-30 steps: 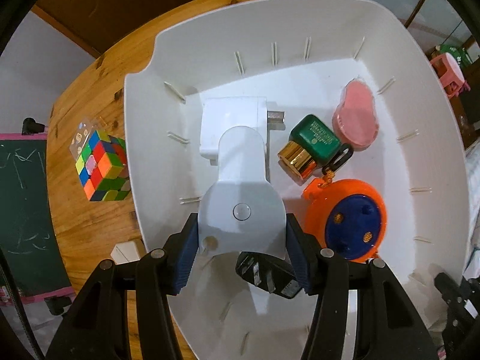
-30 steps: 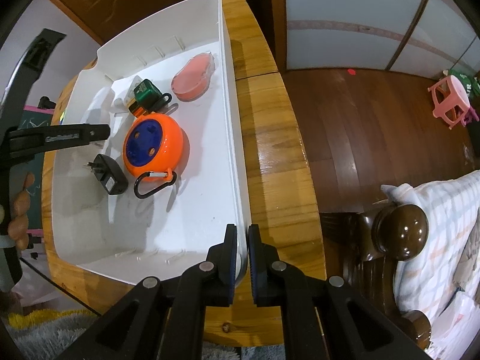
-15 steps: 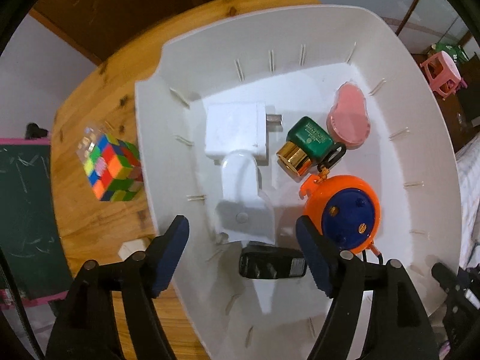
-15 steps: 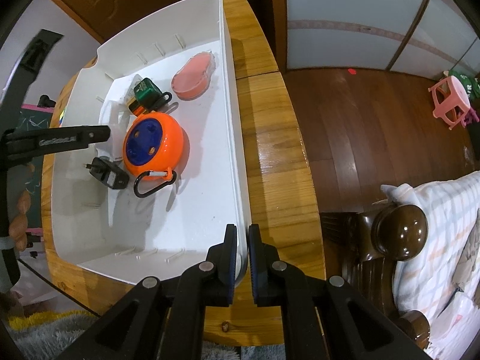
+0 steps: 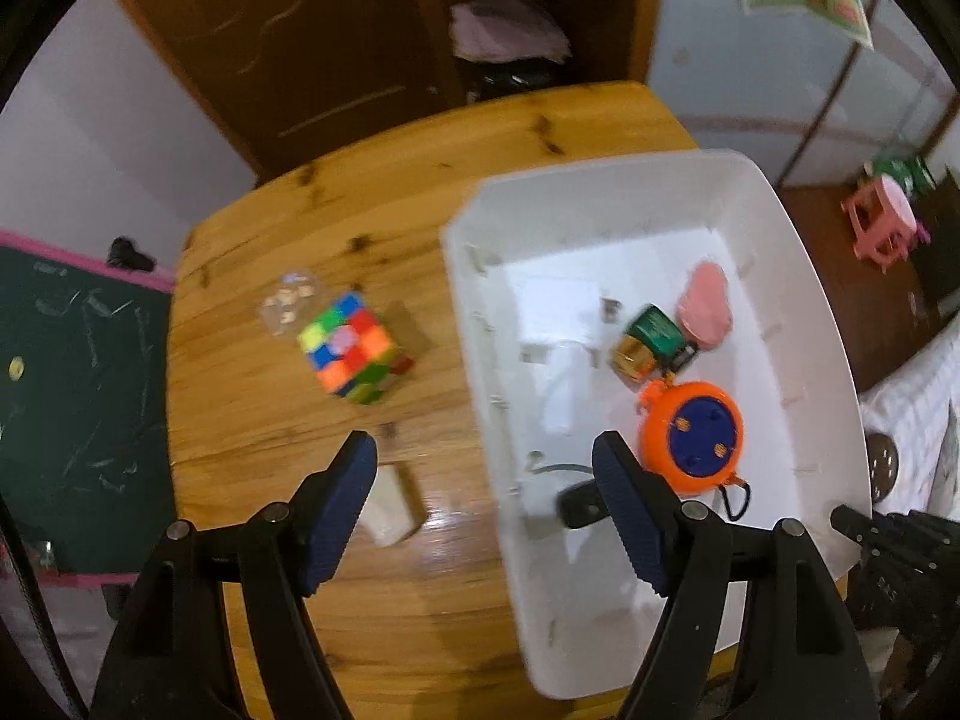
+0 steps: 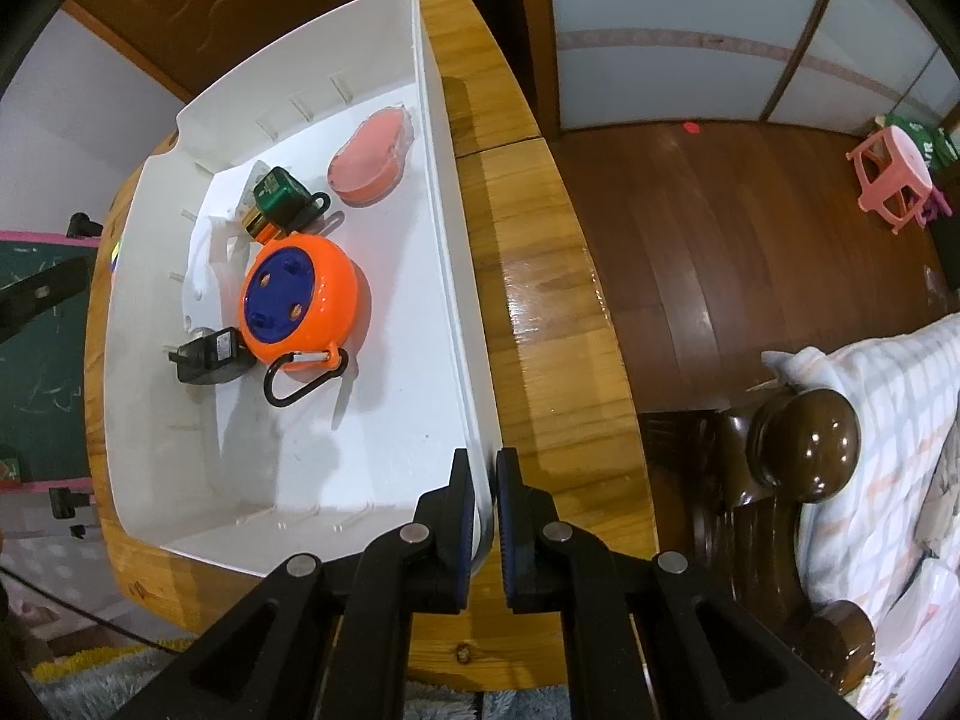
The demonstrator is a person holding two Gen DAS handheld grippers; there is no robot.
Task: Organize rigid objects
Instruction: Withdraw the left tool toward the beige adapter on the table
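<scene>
Your left gripper (image 5: 486, 504) is spread wide and empty, above the bin's (image 5: 804, 324) left wall. Your right gripper (image 6: 483, 516) is clamped on the bin's right rim. Inside the bin: reel (image 6: 300, 300), black adapter (image 6: 207, 355), green bottle (image 6: 281, 195), pink case (image 6: 372, 157). The cube (image 5: 354, 348) and a pale block (image 5: 393, 504) sit on the table (image 5: 288, 420), left of the bin.

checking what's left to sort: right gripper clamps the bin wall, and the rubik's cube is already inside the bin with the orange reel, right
Not quite. The rubik's cube sits on the wooden table, outside the white bin, as the left wrist view shows. The right gripper does clamp the bin wall, and the orange reel is inside.
</scene>
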